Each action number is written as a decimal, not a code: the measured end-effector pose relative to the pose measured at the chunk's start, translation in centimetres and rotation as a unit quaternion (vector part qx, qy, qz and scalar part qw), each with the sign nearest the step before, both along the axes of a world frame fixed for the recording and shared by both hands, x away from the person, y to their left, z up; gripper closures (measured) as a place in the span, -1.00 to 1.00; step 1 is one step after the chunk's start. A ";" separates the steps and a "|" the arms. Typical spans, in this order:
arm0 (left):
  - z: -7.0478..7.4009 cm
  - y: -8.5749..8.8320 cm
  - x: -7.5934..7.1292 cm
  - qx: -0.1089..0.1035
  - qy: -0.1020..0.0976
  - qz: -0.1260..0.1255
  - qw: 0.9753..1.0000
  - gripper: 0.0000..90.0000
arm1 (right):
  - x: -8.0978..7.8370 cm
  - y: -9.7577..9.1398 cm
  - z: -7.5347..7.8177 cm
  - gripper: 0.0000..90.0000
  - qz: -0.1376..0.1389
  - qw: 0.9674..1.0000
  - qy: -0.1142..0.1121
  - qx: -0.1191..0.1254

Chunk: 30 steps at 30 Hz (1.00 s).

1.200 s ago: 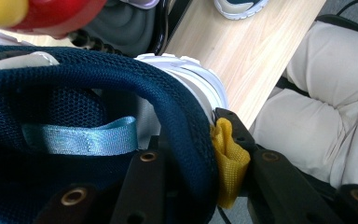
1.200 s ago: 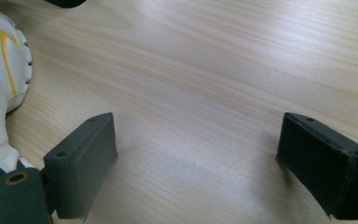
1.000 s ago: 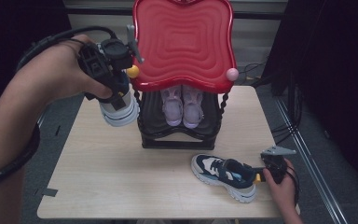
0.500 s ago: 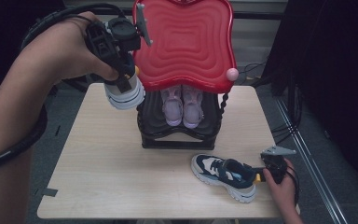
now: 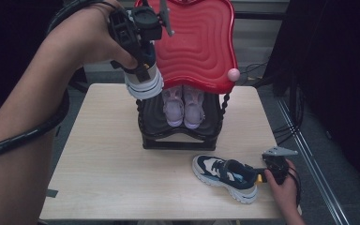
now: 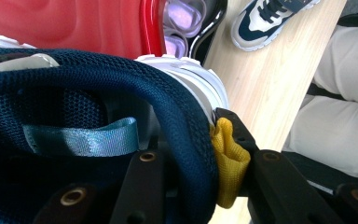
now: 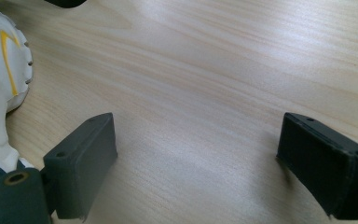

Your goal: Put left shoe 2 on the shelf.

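The left gripper (image 5: 143,70) is held up in the air at the upper left of the red wavy-topped rack (image 5: 197,42), pinching a navy and white sneaker (image 5: 144,84) by its heel collar. In the left gripper view the jaws are clamped on that padded navy collar (image 6: 186,135), one jaw inside the shoe and the other outside, pressing against a yellow pull tab (image 6: 228,161) at the heel (a light blue fabric loop (image 6: 81,140) lies inside the opening). From above, the held sneaker hangs sole outward just beside the red top's left edge, clear of the wooden table (image 5: 108,154). On the black lower shelf (image 5: 180,133) under the red top stands a pair of pale lilac shoes (image 5: 183,105), side by side with toes toward the person. The matching navy and white sneaker (image 5: 226,177) lies on its sole on the table in front of the rack, near the right front corner, with its toe pointing left and its heel toward the right gripper (image 5: 269,174). That gripper sits low at the table's right edge, just behind the sneaker's heel; in the right gripper view its jaws are spread wide over bare wood with nothing between them, and the white heel of the sneaker (image 7: 2,79) shows just beside the left-hand jaw, not gripped. The person's pale trousers (image 6: 340,93) show beyond the table edge.
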<state>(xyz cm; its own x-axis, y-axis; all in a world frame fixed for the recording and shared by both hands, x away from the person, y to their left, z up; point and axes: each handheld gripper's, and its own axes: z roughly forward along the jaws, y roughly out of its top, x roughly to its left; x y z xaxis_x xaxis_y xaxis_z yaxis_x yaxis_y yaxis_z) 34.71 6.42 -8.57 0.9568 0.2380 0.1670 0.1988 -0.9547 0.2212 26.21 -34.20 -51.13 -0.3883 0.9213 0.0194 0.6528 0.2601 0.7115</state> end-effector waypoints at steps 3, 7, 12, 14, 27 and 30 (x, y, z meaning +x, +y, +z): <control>0.2 -0.6 0.5 0.001 -0.004 -0.009 1.000 0.62 | 0.0 0.0 0.0 -0.76 0.000 1.000 0.000 0.000; 0.3 -1.4 1.1 0.002 -0.006 -0.017 1.000 0.62 | 0.0 0.0 0.0 -0.76 0.000 1.000 0.000 0.000; 0.4 -2.3 2.1 0.012 -0.009 -0.034 0.999 0.62 | 0.0 0.0 0.0 -0.76 0.000 1.000 0.000 0.000; 0.4 -2.6 2.5 0.011 -0.011 -0.036 0.999 0.62 | 0.0 0.0 0.0 -0.76 0.000 1.000 0.000 0.000; 0.4 -4.8 4.8 0.029 -0.030 -0.069 0.997 0.62 | 0.0 0.0 0.0 -0.76 0.000 1.000 0.000 0.000; 0.3 -5.5 5.3 0.038 -0.042 -0.077 0.995 0.62 | 0.0 0.0 0.0 -0.76 0.000 1.000 0.000 0.000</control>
<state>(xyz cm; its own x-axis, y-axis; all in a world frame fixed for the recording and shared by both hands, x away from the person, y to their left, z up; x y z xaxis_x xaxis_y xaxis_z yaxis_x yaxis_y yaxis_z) 39.99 0.92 -8.23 0.9628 0.0741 0.2599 0.0334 -0.9869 0.1576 26.21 -34.20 -51.13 -0.3884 0.9213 0.0200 0.6529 0.2598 0.7115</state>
